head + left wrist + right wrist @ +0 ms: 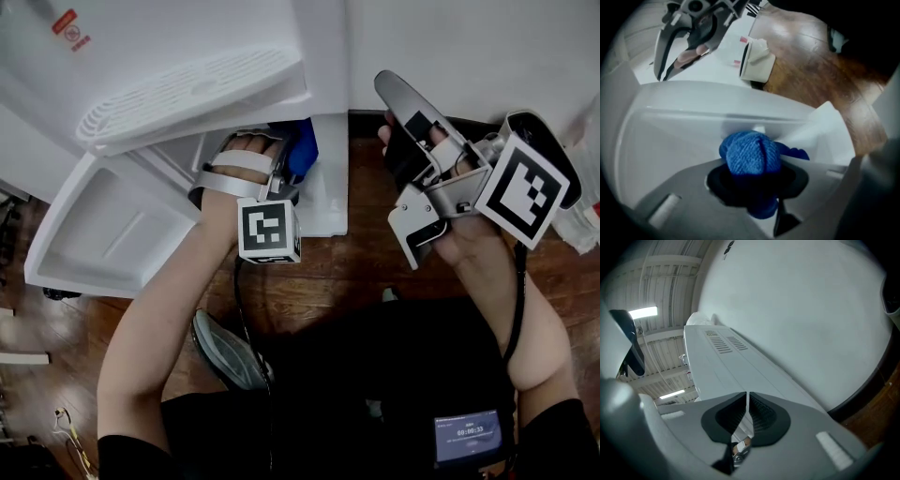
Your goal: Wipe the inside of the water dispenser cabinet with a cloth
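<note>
Left gripper (757,180): clamped on a bunched blue cloth (752,152). Wad pinched between the dark pads (723,183) and bulging past the tips, one loose end trailing to the right. Positioned at the mouth of the white water dispenser cabinet (670,136), just above its floor. Contact between cloth and cabinet surface not determinable.

Cabinet door (103,234): swung open to the left in the head view, inner face up.

Right gripper (389,92): jaws fully together, nothing between them. Held raised to the right of the dispenser body (187,56), well apart from the cabinet opening. Angled upward along the white casing and the wall behind it, with vent slots (724,343) ahead of the closed jaws.

Wooden floor (356,272) below both grippers.
</note>
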`<state>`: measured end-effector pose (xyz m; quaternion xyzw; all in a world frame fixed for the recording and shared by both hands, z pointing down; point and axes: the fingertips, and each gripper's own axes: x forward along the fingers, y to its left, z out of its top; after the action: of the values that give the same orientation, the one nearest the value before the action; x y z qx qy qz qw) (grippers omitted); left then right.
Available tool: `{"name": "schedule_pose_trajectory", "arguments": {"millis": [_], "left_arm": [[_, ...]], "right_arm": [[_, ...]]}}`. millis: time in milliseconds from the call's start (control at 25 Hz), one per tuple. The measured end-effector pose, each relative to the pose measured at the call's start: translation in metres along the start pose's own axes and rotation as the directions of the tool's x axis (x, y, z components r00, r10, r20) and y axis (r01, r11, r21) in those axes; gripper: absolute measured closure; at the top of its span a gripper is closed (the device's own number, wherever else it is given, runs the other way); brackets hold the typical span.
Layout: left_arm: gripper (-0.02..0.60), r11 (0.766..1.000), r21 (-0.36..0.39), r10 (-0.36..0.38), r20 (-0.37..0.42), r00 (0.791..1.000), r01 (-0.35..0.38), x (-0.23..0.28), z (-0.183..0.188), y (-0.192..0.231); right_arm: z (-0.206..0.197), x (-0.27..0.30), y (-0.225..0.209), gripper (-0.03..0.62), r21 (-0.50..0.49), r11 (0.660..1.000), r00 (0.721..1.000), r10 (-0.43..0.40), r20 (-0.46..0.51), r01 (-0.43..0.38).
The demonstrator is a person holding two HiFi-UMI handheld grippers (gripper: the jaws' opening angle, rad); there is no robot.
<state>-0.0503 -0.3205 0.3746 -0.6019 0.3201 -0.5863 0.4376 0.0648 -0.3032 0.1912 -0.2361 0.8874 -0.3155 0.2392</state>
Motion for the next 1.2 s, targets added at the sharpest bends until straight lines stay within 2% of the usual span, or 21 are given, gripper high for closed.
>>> {"name": "schedule_pose_trajectory", "arguments": {"millis": [120, 240, 280, 400, 480, 560, 640, 720, 800, 920, 1080, 1160, 1200], "left_arm": [[0.463, 0.992, 0.033, -0.125, 0.010, 0.992, 0.124, -0.013, 0.004, -0.037], [0.463, 0.978, 0.175, -0.120, 0.049, 0.992, 0.110, -0.016, 0.023, -0.058], [0.463, 0.974, 0.198, -0.122, 0.046, 0.992, 0.110, -0.011, 0.025, -0.062], [0.463, 0.984, 0.121, -0.135, 0.008, 0.991, 0.134, 0.015, 0.013, -0.062], [0.463, 0.992, 0.098, -0.073, -0.041, 0.996, 0.077, 0.040, -0.002, -0.046], [0.463, 0.993, 0.111, -0.033, -0.083, 0.996, 0.042, 0.061, -0.010, -0.034], [0.463, 0.990, 0.111, -0.071, -0.104, 0.992, 0.082, 0.077, -0.013, -0.038], [0.463, 0.982, 0.073, -0.167, -0.077, 0.983, 0.173, 0.086, -0.011, -0.053], [0.463, 0.959, 0.019, -0.283, -0.018, 0.959, 0.283, 0.086, -0.006, -0.070], [0.465, 0.897, -0.019, -0.440, 0.052, 0.896, 0.442, 0.068, 0.003, -0.091], [0.465, 0.799, 0.049, -0.601, 0.106, 0.792, 0.600, 0.015, 0.024, -0.122], [0.465, 0.764, 0.076, -0.644, 0.128, 0.754, 0.640, -0.007, 0.033, -0.133], [0.465, 0.756, 0.076, -0.653, 0.136, 0.745, 0.650, -0.011, 0.035, -0.136]], "right_arm": [[-0.003, 0.000, 0.000, 0.572, 0.002, 1.000, 1.000, -0.003, -0.006, 0.003], [-0.005, 0.000, -0.001, 0.572, 0.000, 1.000, 1.000, -0.010, -0.018, 0.010], [-0.005, 0.001, 0.000, 0.572, -0.003, 1.000, 1.000, -0.009, -0.018, 0.009], [-0.005, 0.002, -0.001, 0.572, -0.001, 1.000, 1.000, -0.006, -0.017, 0.006], [-0.005, 0.001, -0.003, 0.572, 0.004, 1.000, 1.000, -0.009, -0.017, 0.010], [-0.005, 0.001, -0.004, 0.572, 0.008, 1.000, 1.000, -0.010, -0.018, 0.010], [-0.005, 0.001, -0.004, 0.572, 0.012, 1.000, 1.000, -0.005, -0.019, 0.006], [-0.006, 0.002, -0.003, 0.572, 0.017, 1.000, 1.000, 0.001, -0.019, -0.001], [-0.005, 0.002, -0.001, 0.572, 0.026, 1.000, 1.000, 0.013, -0.010, -0.013], [-0.006, 0.002, 0.000, 0.572, 0.041, 0.999, 1.000, 0.021, -0.002, -0.021], [-0.004, 0.001, 0.000, 0.574, 0.047, 0.999, 1.000, 0.018, 0.001, -0.018], [-0.004, 0.003, 0.003, 0.576, 0.048, 0.999, 1.000, 0.024, 0.003, -0.024], [-0.005, 0.003, 0.003, 0.576, 0.049, 0.998, 1.000, 0.025, 0.001, -0.025]]}}
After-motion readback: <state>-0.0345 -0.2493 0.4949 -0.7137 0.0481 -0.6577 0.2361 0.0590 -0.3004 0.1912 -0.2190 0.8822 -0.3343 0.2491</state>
